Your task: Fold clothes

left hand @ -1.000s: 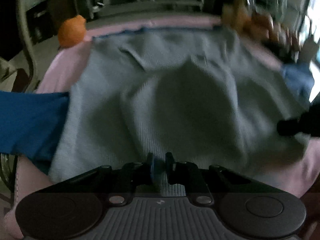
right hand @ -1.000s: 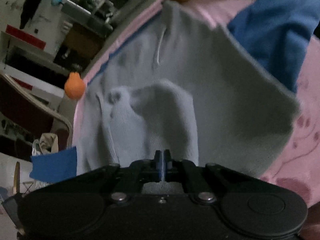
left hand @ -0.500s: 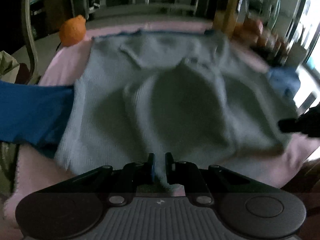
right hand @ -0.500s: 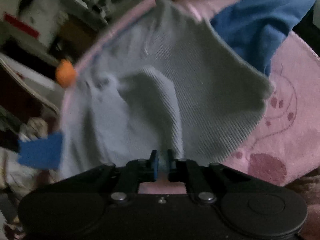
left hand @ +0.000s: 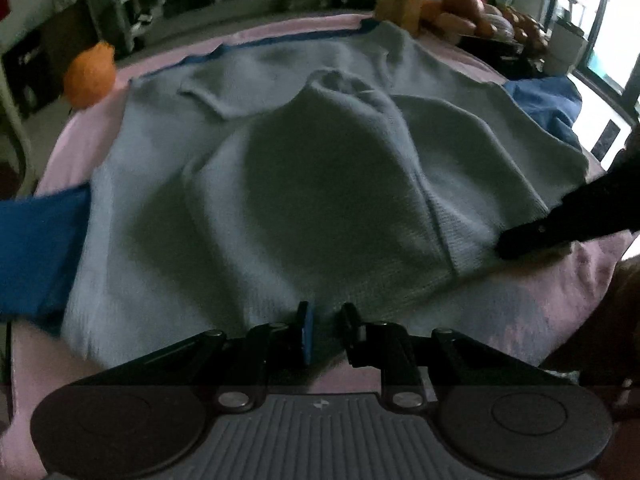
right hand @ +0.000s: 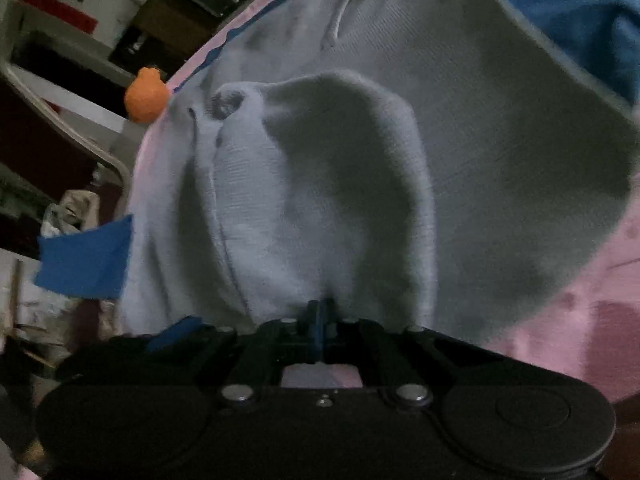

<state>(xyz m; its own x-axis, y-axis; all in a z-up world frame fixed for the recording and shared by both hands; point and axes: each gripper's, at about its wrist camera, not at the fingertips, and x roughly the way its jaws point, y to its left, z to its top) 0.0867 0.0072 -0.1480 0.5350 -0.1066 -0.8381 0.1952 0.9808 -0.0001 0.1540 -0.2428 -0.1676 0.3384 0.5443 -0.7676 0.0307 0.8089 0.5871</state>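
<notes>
**Both ends pinched so the hem lifts evenly**

While the grey sweater (left hand: 320,184) lies spread over the pink blanket (left hand: 520,312), each tool has hold of its near edge. The right gripper (right hand: 319,320) has its fingers pressed together on a bit of knit, and the cloth puckers up from that spot. The left gripper (left hand: 323,332) looks only partly closed, hem cloth sitting in the gap between its fingers, so I'd call it a loose pinch. My guess is two grips apart along one edge keep the fabric flat for a fold toward the collar. Blue garment (left hand: 36,248) pokes out on both sides, orange ball (left hand: 90,74) beyond the far corner.
</notes>
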